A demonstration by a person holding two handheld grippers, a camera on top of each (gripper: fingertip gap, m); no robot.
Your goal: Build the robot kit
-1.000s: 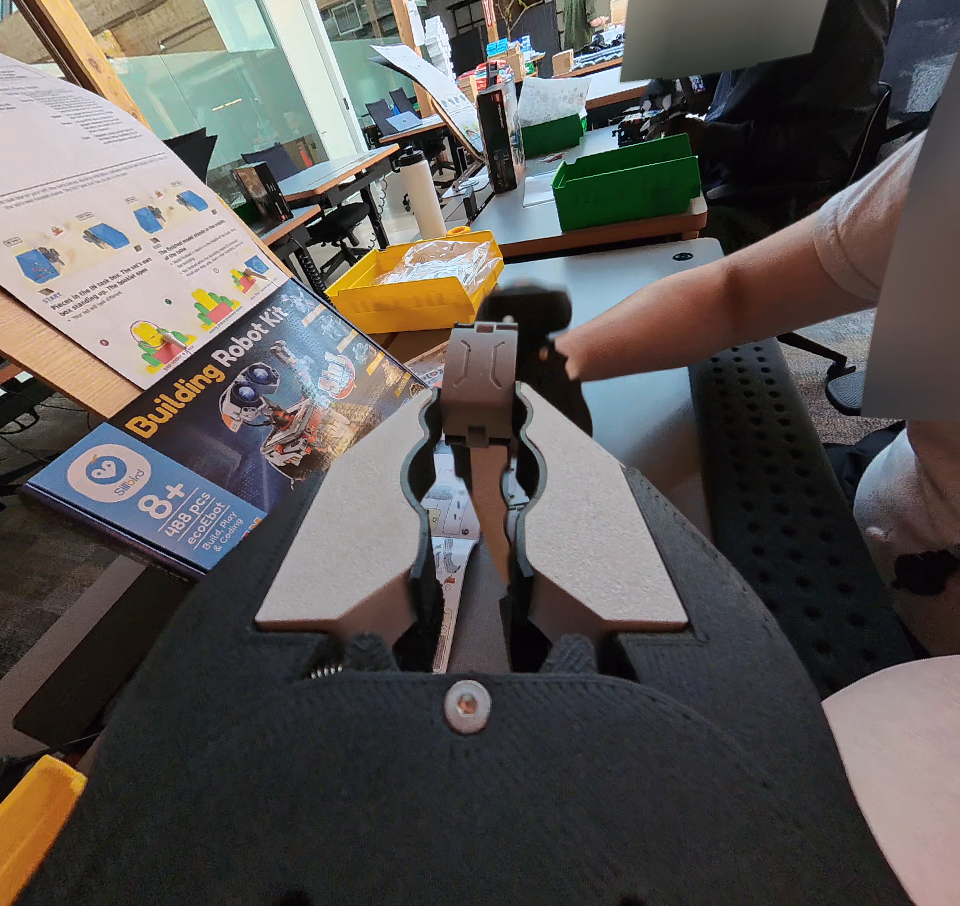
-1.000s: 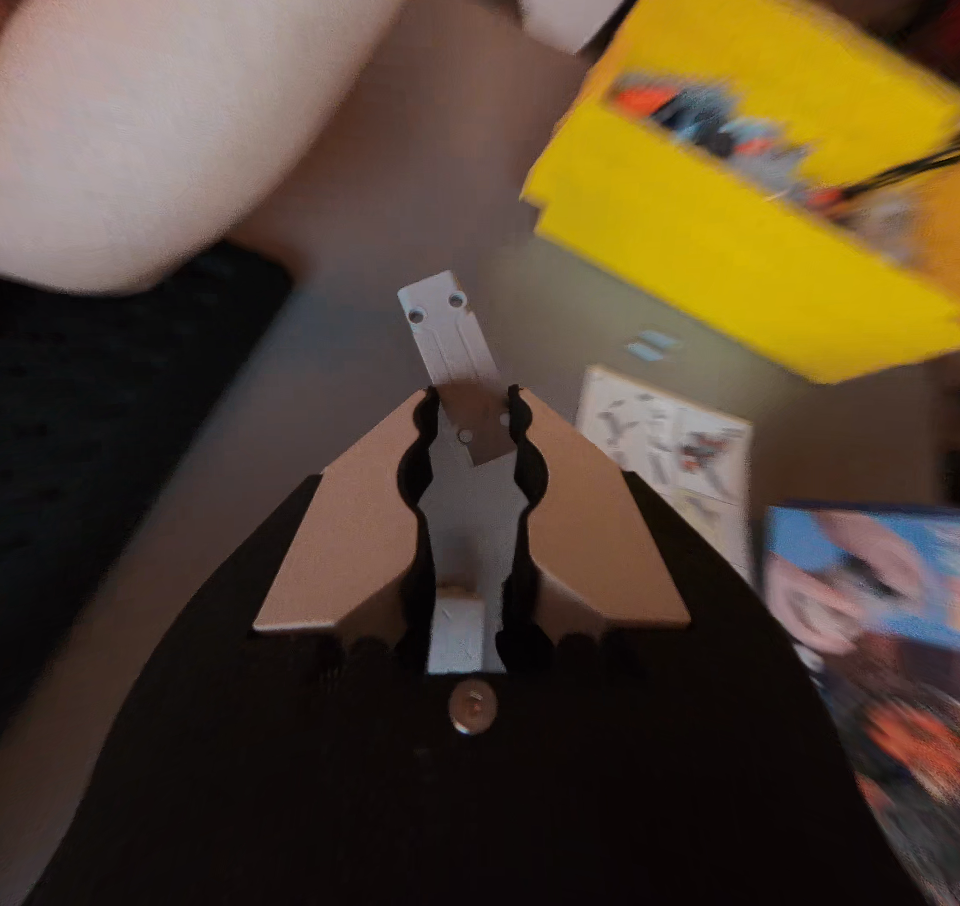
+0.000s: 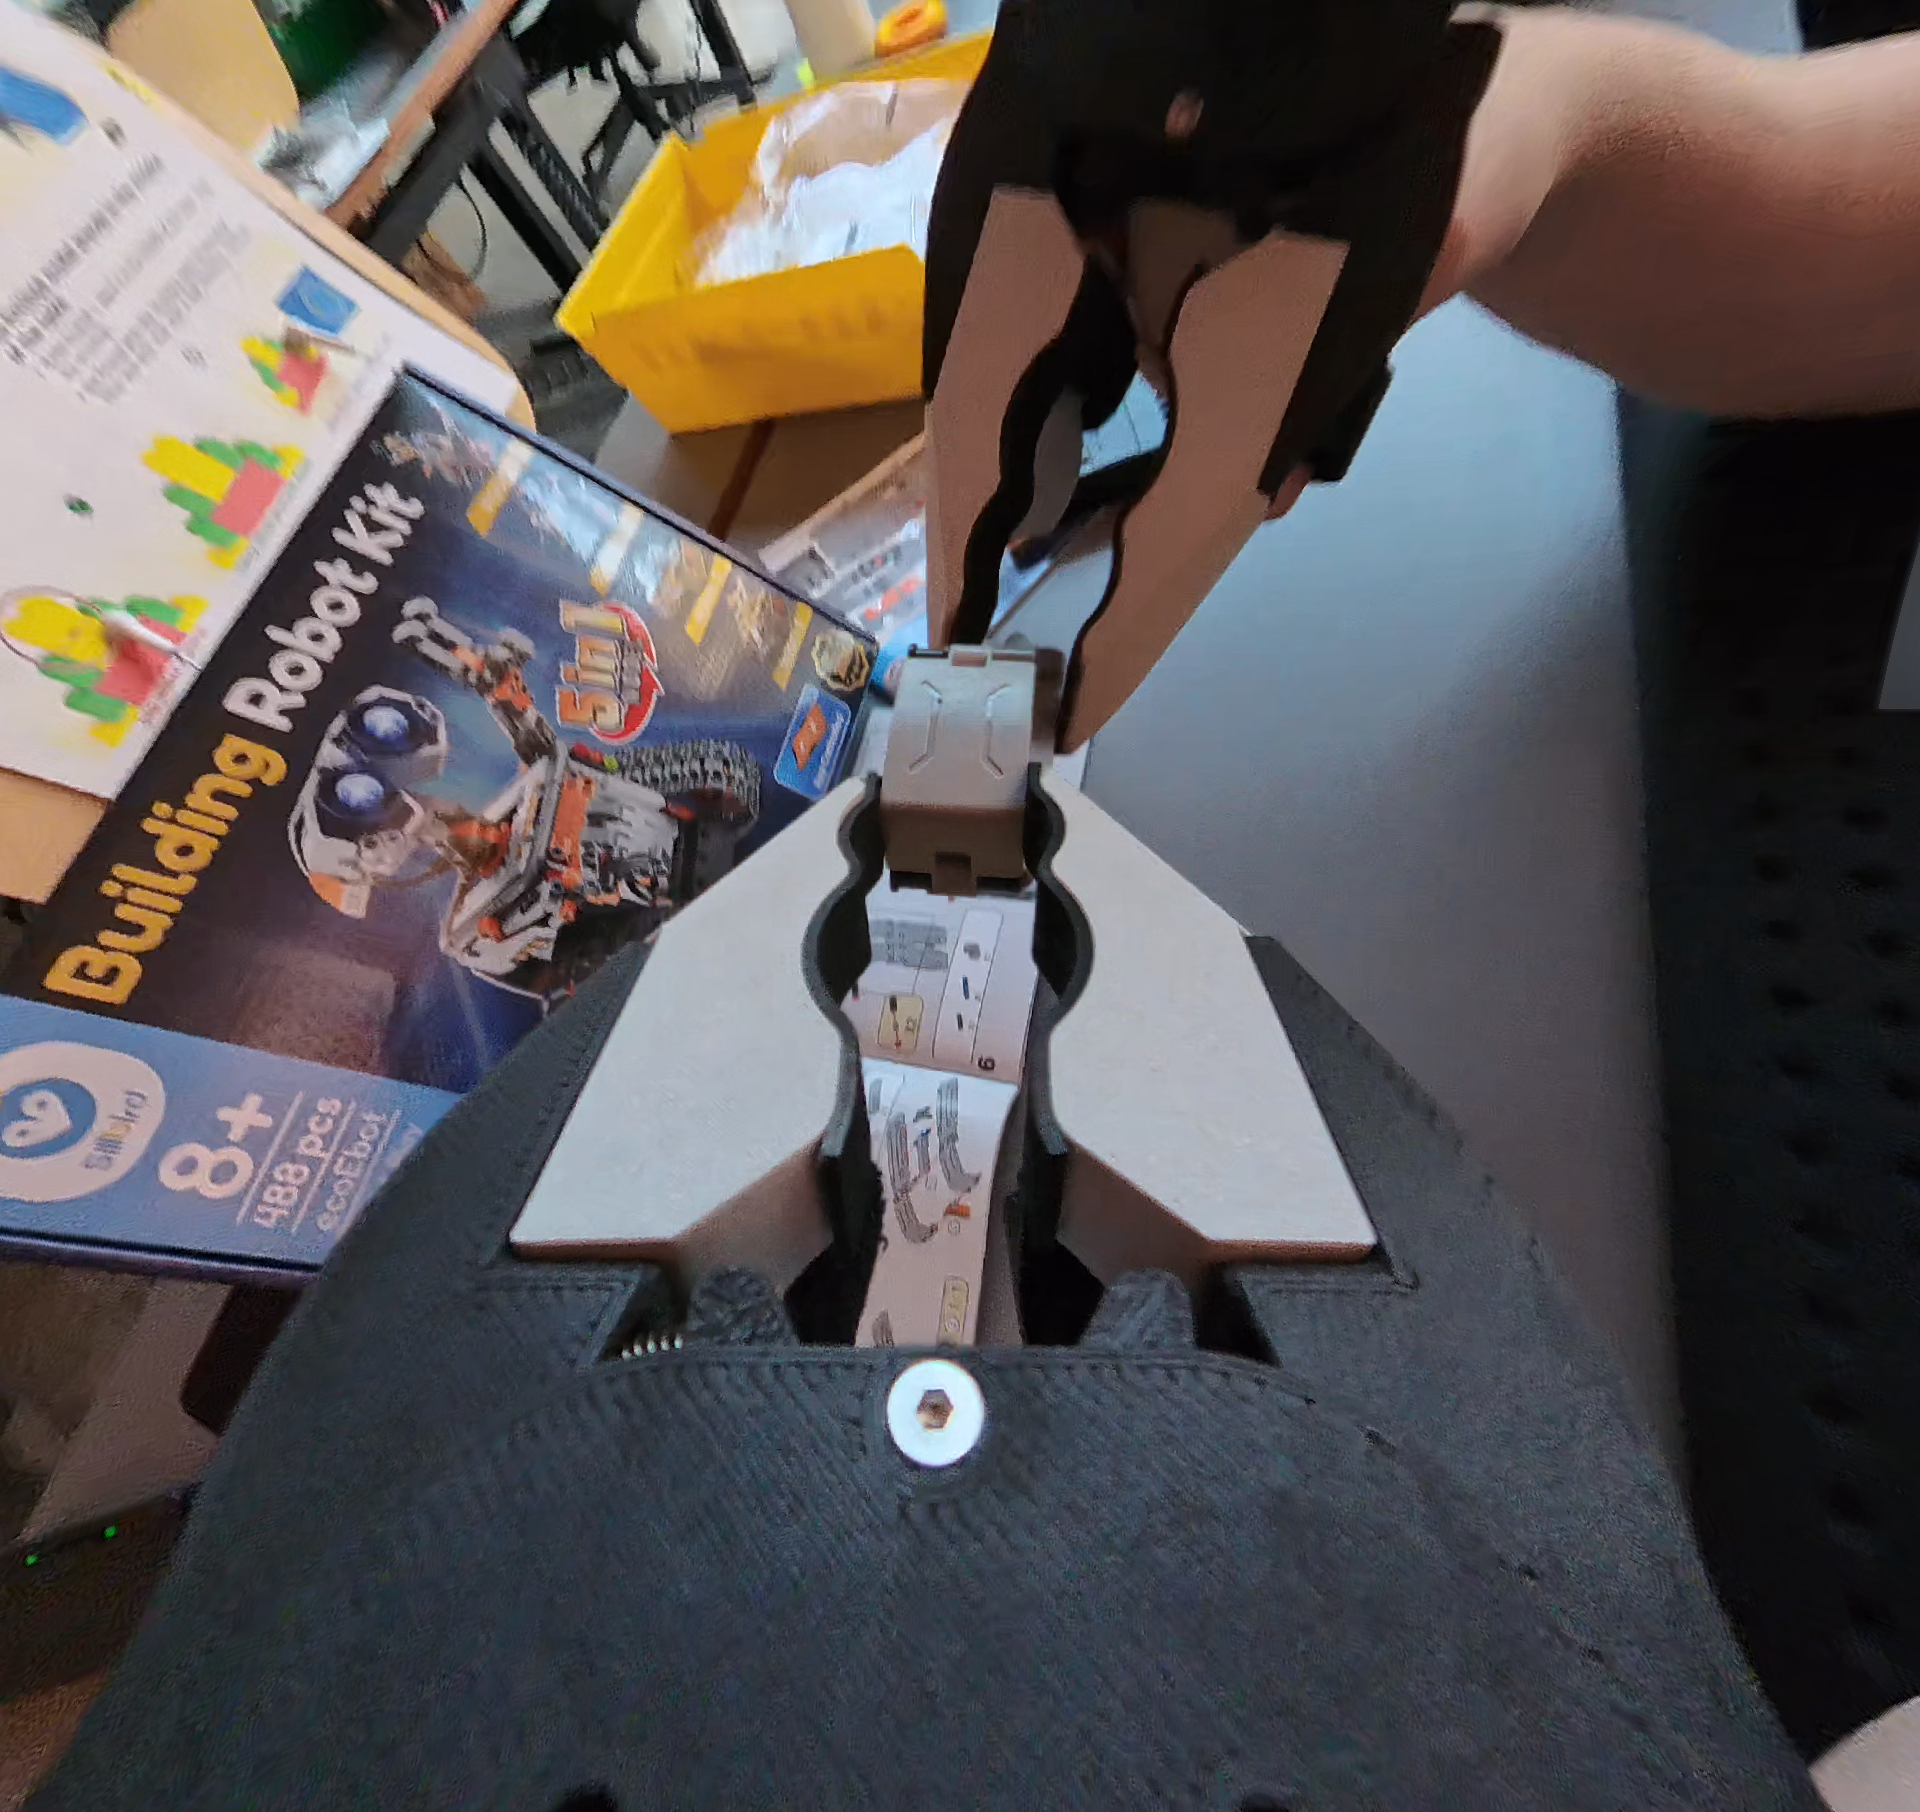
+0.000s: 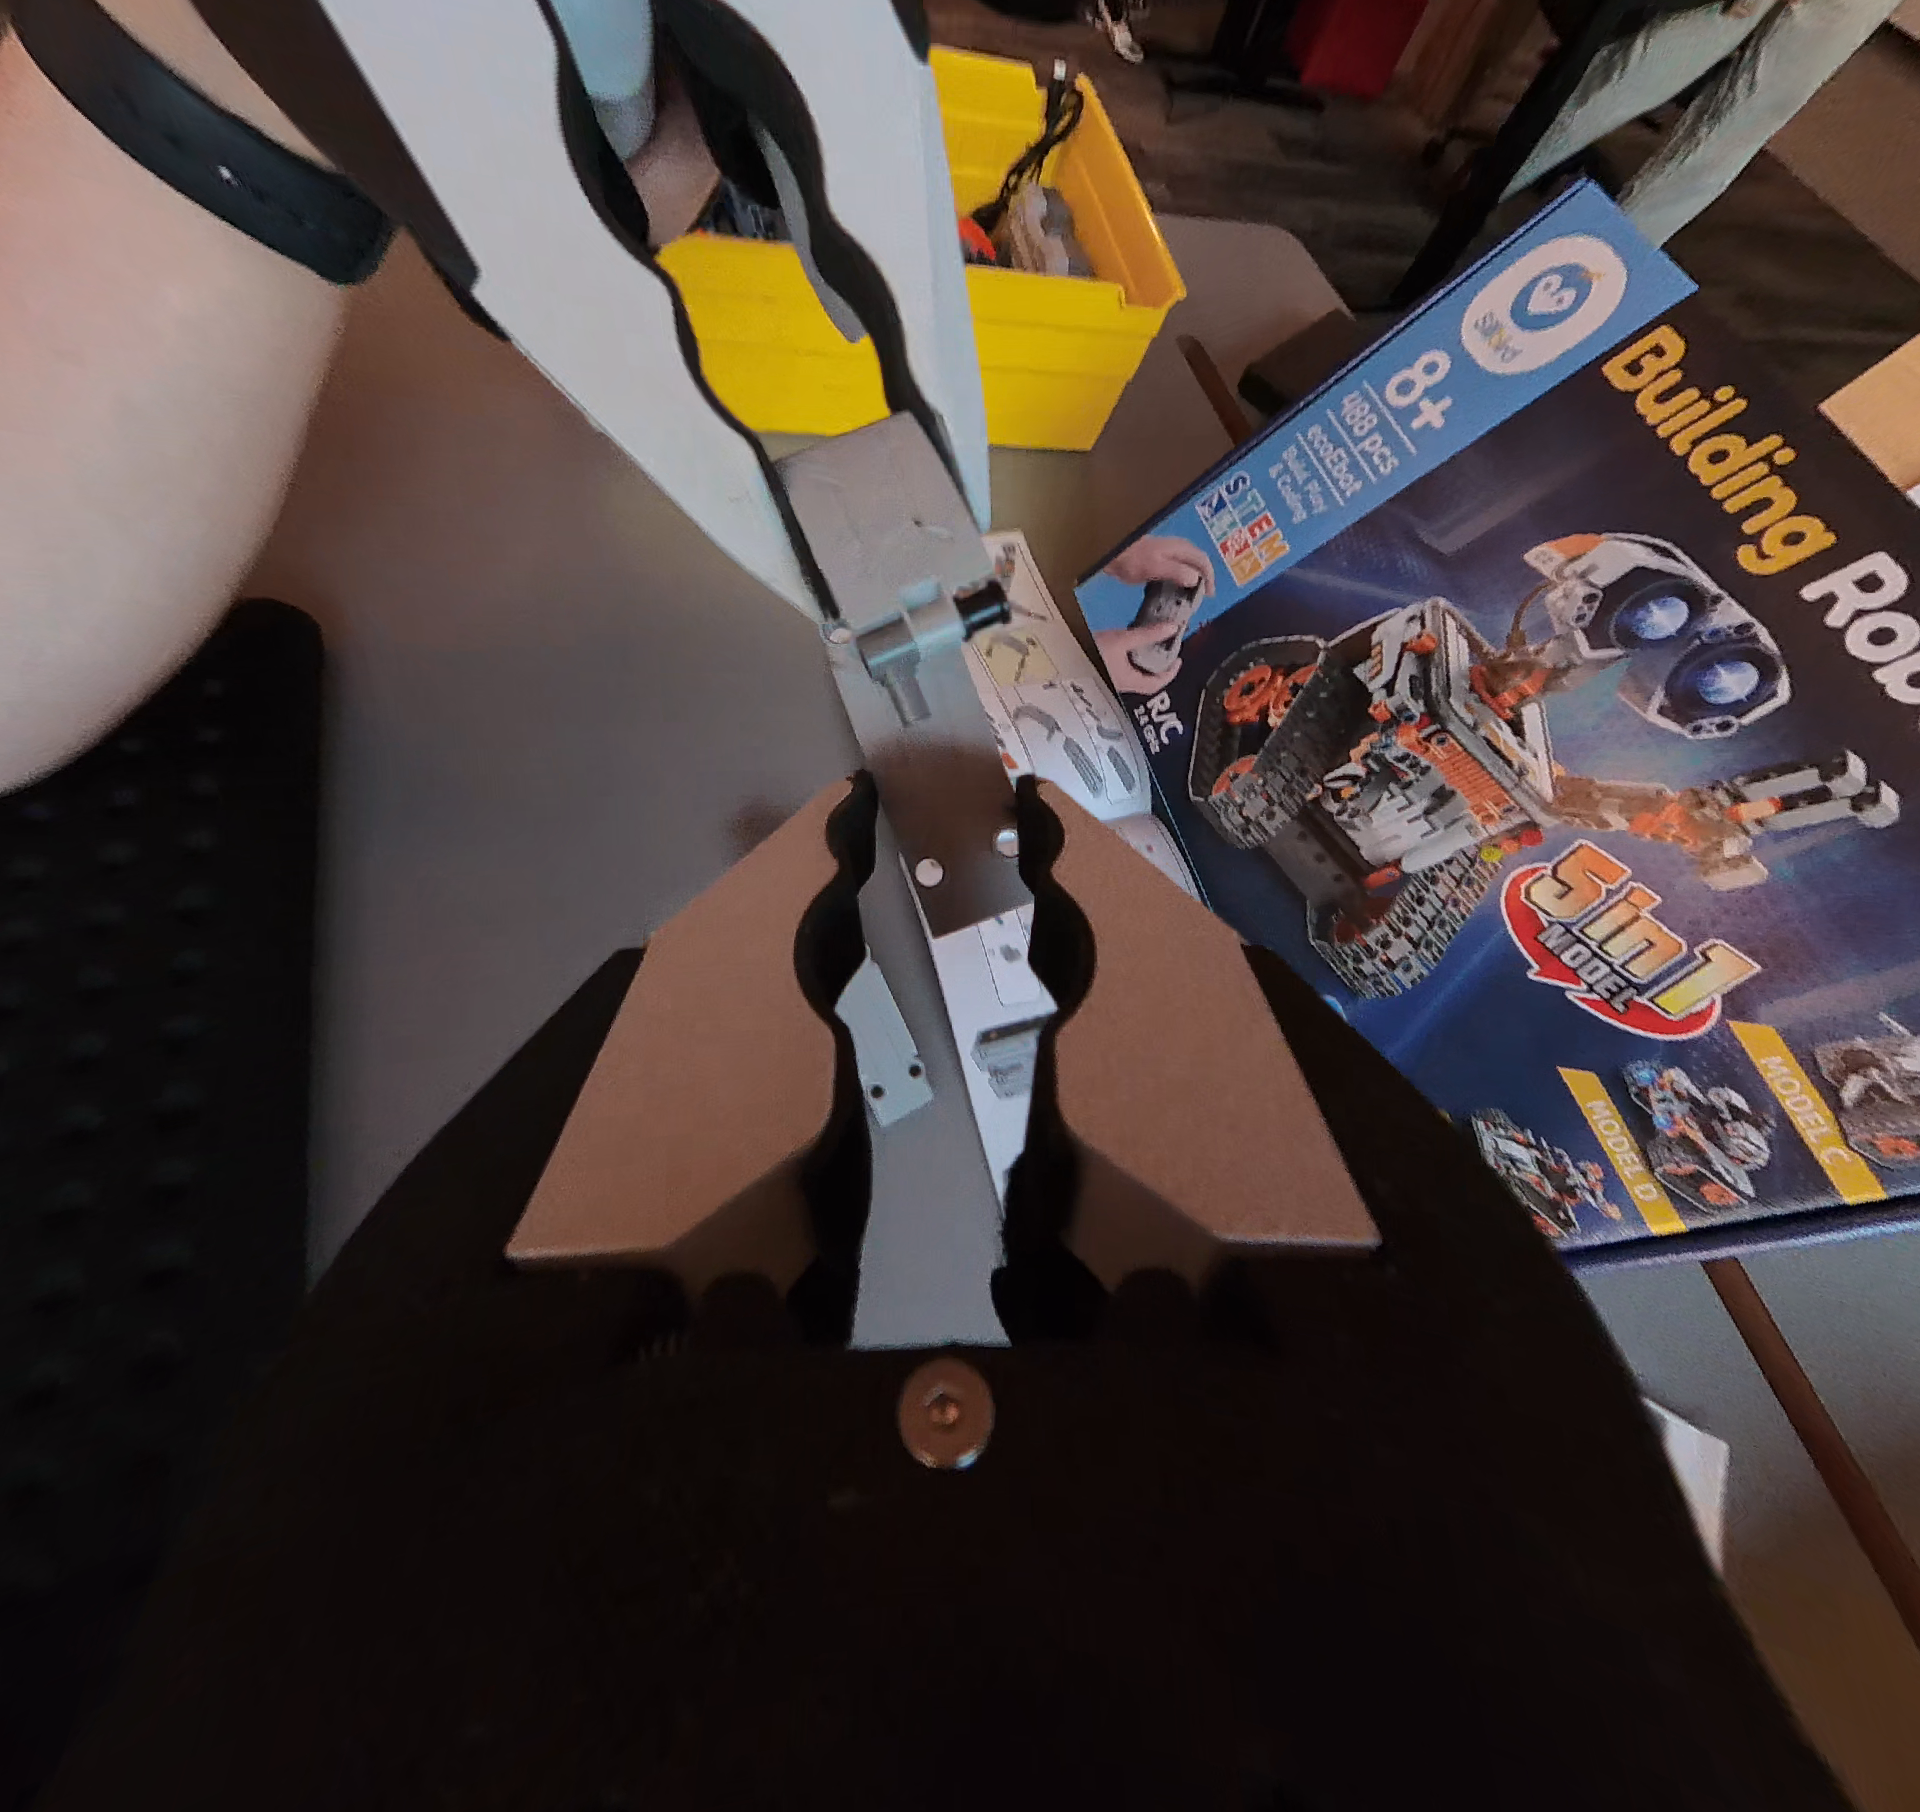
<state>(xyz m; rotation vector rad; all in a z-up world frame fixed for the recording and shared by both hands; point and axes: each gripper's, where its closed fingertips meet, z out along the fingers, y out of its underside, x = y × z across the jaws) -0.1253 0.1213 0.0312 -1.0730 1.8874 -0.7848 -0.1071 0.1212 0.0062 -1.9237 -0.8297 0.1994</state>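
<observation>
A dark blue robot kit box (image 3: pixel 416 754) leans at the left, its corner just beside the left gripper (image 3: pixel 951 786), which pinches a grey block-shaped part (image 3: pixel 956 765) at its fingertips. An instruction sheet (image 3: pixel 935 1014) lies beneath. The right gripper (image 4: pixel 940 827) clamps a flat grey plate (image 4: pixel 925 983), whose far end meets the block. Bare grey tabletop (image 3: pixel 1403 723) lies open to the right; a yellow bin (image 3: pixel 748 318) stands behind.

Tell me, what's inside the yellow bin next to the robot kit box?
The yellow bin holds crinkled clear plastic bags. What the bags contain and the bin's floor stay hidden, and the right gripper blocks its far corner.
</observation>
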